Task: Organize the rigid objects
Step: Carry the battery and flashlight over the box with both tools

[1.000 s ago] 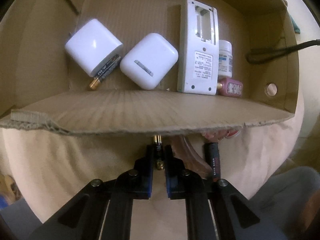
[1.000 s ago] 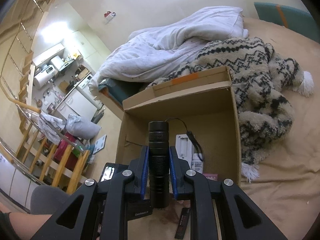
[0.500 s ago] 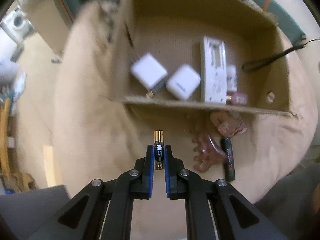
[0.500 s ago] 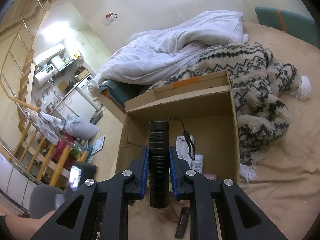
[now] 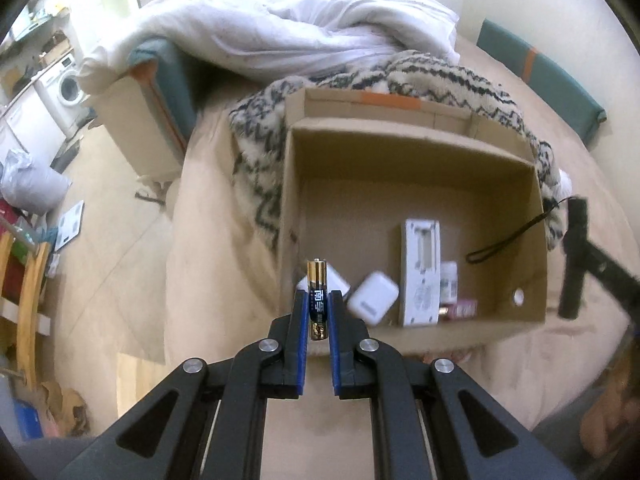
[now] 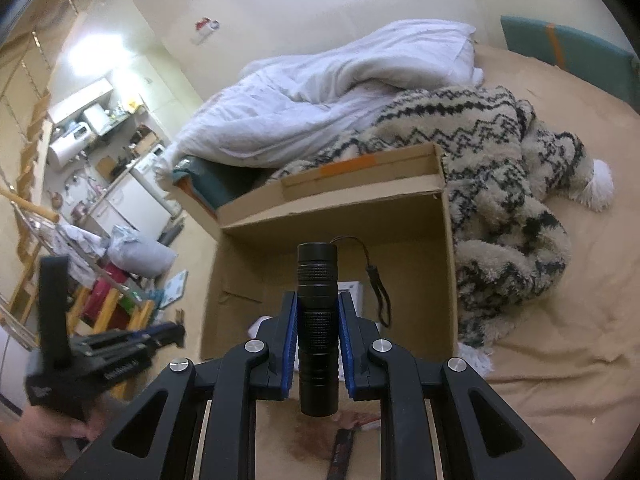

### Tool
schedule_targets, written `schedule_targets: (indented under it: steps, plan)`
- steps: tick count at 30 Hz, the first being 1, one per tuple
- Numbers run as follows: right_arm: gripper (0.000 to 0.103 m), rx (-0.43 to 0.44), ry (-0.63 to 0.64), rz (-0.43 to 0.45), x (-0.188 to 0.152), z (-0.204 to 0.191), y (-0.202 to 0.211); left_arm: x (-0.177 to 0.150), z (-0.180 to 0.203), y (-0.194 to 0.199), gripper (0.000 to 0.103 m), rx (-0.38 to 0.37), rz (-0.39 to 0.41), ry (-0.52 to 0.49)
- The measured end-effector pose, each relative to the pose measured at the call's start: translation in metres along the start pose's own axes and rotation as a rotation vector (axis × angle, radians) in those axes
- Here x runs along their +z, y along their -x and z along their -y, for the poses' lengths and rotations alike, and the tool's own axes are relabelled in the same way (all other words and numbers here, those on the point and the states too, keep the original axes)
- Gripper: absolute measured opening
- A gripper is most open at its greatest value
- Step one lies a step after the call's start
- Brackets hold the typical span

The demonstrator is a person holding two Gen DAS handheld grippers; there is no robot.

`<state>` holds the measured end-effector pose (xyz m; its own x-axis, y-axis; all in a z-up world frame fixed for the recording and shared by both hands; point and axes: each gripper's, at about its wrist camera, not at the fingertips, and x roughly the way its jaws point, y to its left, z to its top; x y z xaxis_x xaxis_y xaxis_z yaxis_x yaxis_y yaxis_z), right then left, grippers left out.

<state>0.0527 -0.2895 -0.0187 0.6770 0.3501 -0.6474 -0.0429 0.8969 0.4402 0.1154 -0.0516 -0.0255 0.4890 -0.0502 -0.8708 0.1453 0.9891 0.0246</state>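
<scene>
Two grips: both claws are loaded, so the step in hand looks like carrying items to the open brown cardboard box (image 5: 538,240).
Left claw: the left gripper (image 5: 318,300) is pinched nearly shut on a small gold-and-blue battery (image 5: 317,300), which stands upright between the blue pads, gold cap up.
Left position: held above the beige bedsheet (image 5: 208,240), just short of the box's near-left corner.
Right claw: the right gripper (image 6: 319,312) is clamped on a black knurled cylindrical flashlight (image 6: 317,320), upright, its thin black wrist strap (image 6: 378,292) hanging over the box interior.
Right position: at the box's near wall, roughly centred on the opening.
Box contents, near-left: a white cube-shaped charger plug (image 5: 340,282), partly hidden behind the battery.
Box contents, near-middle: a white rounded earbud case (image 5: 373,298), then a long white rectangular remote body (image 5: 421,272) lying lengthwise with its battery bay open.
Box contents, near-right: a small white pill bottle (image 5: 449,282) and a small pink item (image 5: 462,307) beside the remote.
Box far half: bare cardboard floor.
Outside the box: a dark slim object (image 6: 340,456) lies on the sheet below the right claw; what it is I cannot tell.
Next move, judged: bring each item over the rim, lower it toward the bare floor, then ease the pads apart, keeping the strap clear.
</scene>
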Motion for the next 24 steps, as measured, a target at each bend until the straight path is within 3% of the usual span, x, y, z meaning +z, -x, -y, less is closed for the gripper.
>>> schedule_targets:
  steps: [4,15,24]
  plan:
    - [0.021,-0.054,-0.005,-0.049,0.006,0.007,-0.024,0.014,0.018,-0.019,0.009,0.005,-0.002,-0.037]
    - [0.021,-0.182,-0.039,-0.294,-0.011,0.026,-0.085,0.033,0.053,-0.079,0.009,0.036,-0.066,-0.101]
    - [0.021,-0.199,-0.073,-0.353,-0.02,0.033,-0.094,0.025,0.062,-0.118,0.009,0.053,-0.136,-0.103]
